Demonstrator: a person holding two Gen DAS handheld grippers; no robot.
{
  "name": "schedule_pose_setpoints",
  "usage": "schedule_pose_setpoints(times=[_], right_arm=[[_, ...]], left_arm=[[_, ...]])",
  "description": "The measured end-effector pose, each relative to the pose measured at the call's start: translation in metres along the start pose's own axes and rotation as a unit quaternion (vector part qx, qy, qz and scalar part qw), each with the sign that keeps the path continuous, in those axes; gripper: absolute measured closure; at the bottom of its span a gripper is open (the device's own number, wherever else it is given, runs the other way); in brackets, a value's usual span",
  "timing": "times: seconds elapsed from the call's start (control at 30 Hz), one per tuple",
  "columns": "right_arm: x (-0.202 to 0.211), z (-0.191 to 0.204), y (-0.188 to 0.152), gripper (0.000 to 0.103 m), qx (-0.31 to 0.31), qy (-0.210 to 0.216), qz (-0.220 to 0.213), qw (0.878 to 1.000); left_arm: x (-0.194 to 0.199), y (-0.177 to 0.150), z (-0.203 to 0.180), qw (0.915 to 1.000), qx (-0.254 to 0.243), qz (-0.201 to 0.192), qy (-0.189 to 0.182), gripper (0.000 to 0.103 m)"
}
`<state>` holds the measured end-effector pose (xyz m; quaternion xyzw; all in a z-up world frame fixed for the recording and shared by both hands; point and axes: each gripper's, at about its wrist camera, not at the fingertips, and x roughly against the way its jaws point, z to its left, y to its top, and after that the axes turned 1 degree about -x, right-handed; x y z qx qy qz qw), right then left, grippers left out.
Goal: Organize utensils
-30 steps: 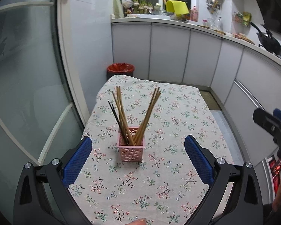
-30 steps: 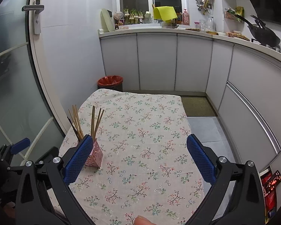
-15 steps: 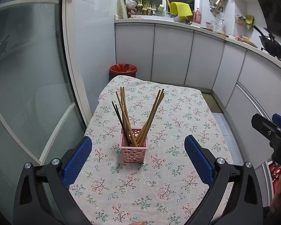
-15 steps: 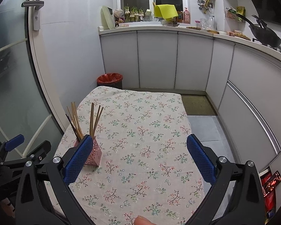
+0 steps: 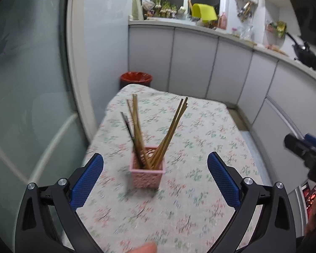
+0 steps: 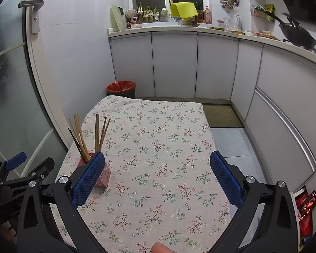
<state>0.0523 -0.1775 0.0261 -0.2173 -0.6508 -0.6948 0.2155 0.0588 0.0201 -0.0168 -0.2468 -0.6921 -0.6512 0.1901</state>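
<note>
- two sets of fingers spread wide, holding nothing: left gripper [image 5: 155, 174], right gripper [image 6: 157, 175].
- chopsticks [image 5: 155, 130] splayed inside pink basket [image 5: 147, 176], near table [image 5: 200, 126] left edge.
- probably best: approach slowly, keep basket upright, avoid snagging leaning sticks.

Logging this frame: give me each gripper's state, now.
Left gripper: open, holding nothing.
Right gripper: open, holding nothing.
</note>
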Motion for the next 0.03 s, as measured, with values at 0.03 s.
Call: schedule_pose_setpoints(times=[0.03], right_arm=[[-0.0140,-0.0025,-0.0025,0.007,0.005,0.001,0.014,1.000]], left_arm=[[-0.0188,-0.0091,0.0028,0.9999,-0.002,0.003,-0.014,0.007]])
